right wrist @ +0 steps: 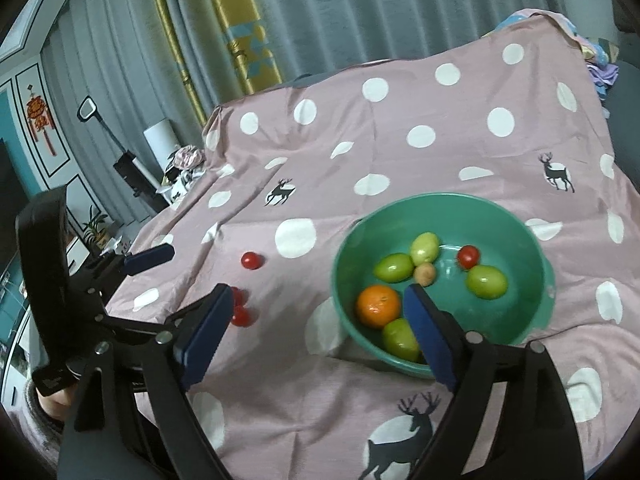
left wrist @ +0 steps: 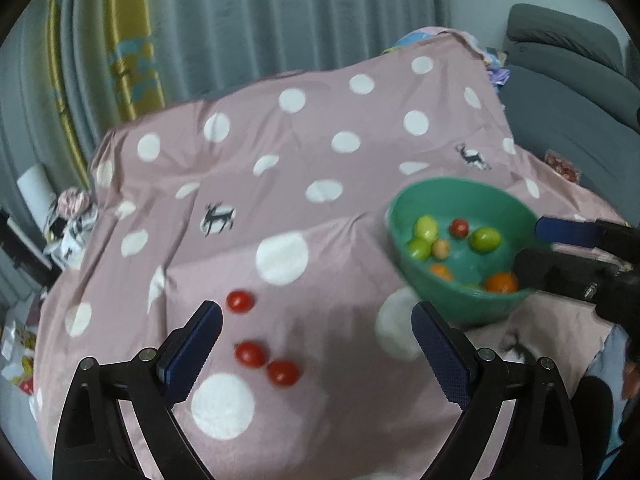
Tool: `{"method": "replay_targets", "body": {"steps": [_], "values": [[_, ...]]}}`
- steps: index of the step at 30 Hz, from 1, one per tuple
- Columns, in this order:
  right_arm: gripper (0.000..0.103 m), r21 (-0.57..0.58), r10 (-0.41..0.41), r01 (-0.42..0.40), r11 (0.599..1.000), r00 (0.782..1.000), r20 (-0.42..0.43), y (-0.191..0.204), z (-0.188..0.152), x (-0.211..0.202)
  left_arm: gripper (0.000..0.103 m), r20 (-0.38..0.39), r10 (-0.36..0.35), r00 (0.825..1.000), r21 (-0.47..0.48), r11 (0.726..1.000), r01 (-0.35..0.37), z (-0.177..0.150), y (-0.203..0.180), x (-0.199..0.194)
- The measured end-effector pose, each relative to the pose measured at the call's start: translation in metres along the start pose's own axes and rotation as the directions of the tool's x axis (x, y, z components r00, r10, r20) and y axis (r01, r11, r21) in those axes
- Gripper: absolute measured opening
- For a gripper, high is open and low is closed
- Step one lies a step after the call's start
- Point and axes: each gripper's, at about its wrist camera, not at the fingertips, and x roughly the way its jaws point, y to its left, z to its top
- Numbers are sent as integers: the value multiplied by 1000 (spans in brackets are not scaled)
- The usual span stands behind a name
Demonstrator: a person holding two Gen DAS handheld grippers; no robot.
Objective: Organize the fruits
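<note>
Matt spotted cotton-like cloth (right wrist: 400, 152), smooth glossy plastic bowl (right wrist: 532, 312), shiny-skinned tomatoes (left wrist: 250, 354), ridged pads (left wrist: 188, 354)

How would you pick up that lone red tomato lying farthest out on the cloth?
Probably from above with the open left gripper, one finger on each side of the far tomato's widest middle. It is small and round, lying apart from the other two tomatoes, so the fingers have room.

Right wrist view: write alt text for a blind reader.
A green bowl on a pink polka-dot cloth holds green fruits, an orange and one red tomato. The open right gripper hovers near it; three tomatoes lie loose left.
</note>
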Motion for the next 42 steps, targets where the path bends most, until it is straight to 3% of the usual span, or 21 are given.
{"method": "replay_targets", "body": {"steps": [4, 10, 13, 19, 20, 25, 34, 39, 42], "values": [[87, -23, 8, -8, 1000, 1000, -28, 9, -2, 10, 95, -74, 4, 997, -67, 998, -9, -27, 29, 13], [87, -52, 42, -47, 998, 995, -88, 24, -8, 31, 95, -142, -52, 989, -185, 982, 25, -62, 69, 21], [87, -65, 63, -71, 995, 991, -121, 33, -12, 44, 95, -154, -73, 985, -234, 971, 35, -69, 79, 26], [87, -77, 99, -111, 991, 983, -153, 45, -14, 61, 95, -143, -140, 980, -238, 966, 104, -63, 68, 37], [87, -77, 101, -114, 990, 983, -155, 44, -14, 62, 93, -144, -148, 978, -235, 966, 112, -62, 67, 40], [87, -63, 108, -119, 991, 980, -166, 42, -15, 68, 63, -185, -194, 963, -193, 968, 158, -53, 50, 64], [87, -40, 120, -129, 991, 977, -177, 35, -17, 77, 47, -230, -245, 942, -228, 954, 192, -50, 57, 85], [87, -28, 134, -141, 990, 974, -183, 33, -18, 82, 30, -238, -237, 942, -223, 957, 185, -47, 59, 92], [87, -31, 134, -142, 989, 973, -187, 33, -20, 83, 30, -232, -232, 945, -233, 956, 178, -45, 63, 93]]}}
